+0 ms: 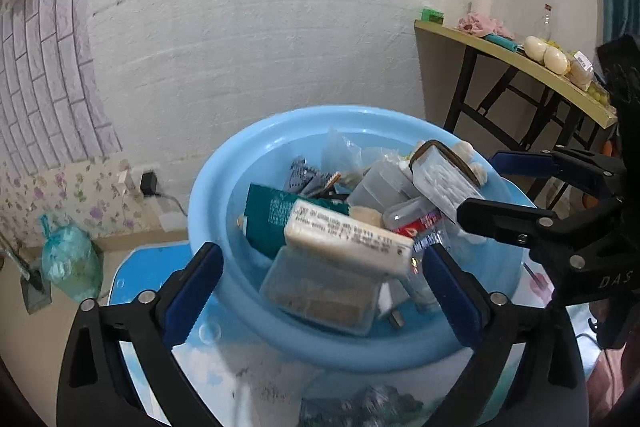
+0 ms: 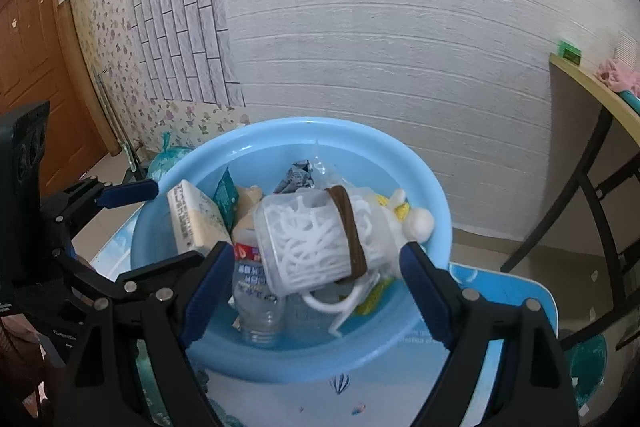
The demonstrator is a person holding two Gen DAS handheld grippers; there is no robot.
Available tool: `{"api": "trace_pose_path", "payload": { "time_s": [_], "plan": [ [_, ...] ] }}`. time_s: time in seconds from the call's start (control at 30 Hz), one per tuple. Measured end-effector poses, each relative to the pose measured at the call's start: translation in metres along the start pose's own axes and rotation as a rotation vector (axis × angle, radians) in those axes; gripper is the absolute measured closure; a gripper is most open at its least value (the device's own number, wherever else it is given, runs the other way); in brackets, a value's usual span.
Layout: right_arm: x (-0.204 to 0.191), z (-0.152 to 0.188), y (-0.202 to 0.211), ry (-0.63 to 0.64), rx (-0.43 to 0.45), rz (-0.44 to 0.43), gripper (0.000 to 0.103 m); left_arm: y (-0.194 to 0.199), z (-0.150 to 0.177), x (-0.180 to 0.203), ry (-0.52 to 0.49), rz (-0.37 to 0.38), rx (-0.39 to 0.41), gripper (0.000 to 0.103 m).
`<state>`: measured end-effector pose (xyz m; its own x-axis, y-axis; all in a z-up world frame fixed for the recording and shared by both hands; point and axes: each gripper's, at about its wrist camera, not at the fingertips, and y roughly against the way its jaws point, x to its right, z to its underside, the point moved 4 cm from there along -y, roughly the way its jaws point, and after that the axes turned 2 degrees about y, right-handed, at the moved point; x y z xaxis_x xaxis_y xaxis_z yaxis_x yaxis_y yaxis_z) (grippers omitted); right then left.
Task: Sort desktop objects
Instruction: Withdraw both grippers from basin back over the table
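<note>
Your 2 grippers hang over a light-blue plastic basin (image 1: 208,187) heaped with desktop clutter, the basin standing on a small blue printed table (image 1: 132,267) before a white brick-pattern wall (image 1: 260,27). Your left gripper (image 1: 320,291) stands wide open, its blue-padded fingers (image 1: 192,291) apart on either side of a cream rectangular box (image 1: 348,239) with black print that lies tilted atop the pile; the pads do not press on it. Beneath that box sit a clear lidded case (image 1: 320,295), a dark teal packet (image 1: 272,211) and a crushed clear bottle with a red label (image 1: 416,223). Your right gripper (image 2: 318,267) is also spread open, its pads flanking but not squeezing a clear tub of white floss picks (image 2: 304,243) bound by a brown hair band (image 2: 350,231); in this view the tub lies on its side across the heap, just above the bottle (image 2: 256,291) and beside a white plush toy (image 2: 416,223). Seen from the left wrist, the right gripper's black fingers reach in over the basin's right rim next to that same tub (image 1: 444,183). Along the right wall a folding table (image 1: 500,47) holds 2 pale round buns and a pink cloth; on the floor at the left sits a tied green rubbish bag (image 1: 68,259).
</note>
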<state>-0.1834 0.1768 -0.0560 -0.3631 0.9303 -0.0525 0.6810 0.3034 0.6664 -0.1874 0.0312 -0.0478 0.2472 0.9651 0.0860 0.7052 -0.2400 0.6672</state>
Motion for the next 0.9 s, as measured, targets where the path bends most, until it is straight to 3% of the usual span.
{"api": "trace_pose_path", "payload": {
  "time_s": [0.3,0.43,0.57,0.73,0.9],
  "plan": [
    [-0.007,0.005,0.037,-0.066,0.027,0.046,0.015,0.032,0.007,-0.010,0.109,-0.029,-0.013,0.002],
    [-0.010,0.008,0.051,-0.123,0.034,0.045,0.014,0.052,0.008,-0.006,0.099,-0.070,0.003,0.000],
    [-0.019,0.010,0.069,-0.135,0.060,0.062,0.003,0.076,0.011,0.000,0.091,-0.087,0.034,0.000],
    [-0.031,0.015,0.087,-0.119,0.076,0.077,0.002,0.097,0.014,0.004,0.082,-0.141,0.057,0.000],
    [-0.040,0.023,0.104,-0.115,0.122,0.087,0.000,0.122,0.018,0.006,0.065,-0.187,0.142,0.000]
  ]
}}
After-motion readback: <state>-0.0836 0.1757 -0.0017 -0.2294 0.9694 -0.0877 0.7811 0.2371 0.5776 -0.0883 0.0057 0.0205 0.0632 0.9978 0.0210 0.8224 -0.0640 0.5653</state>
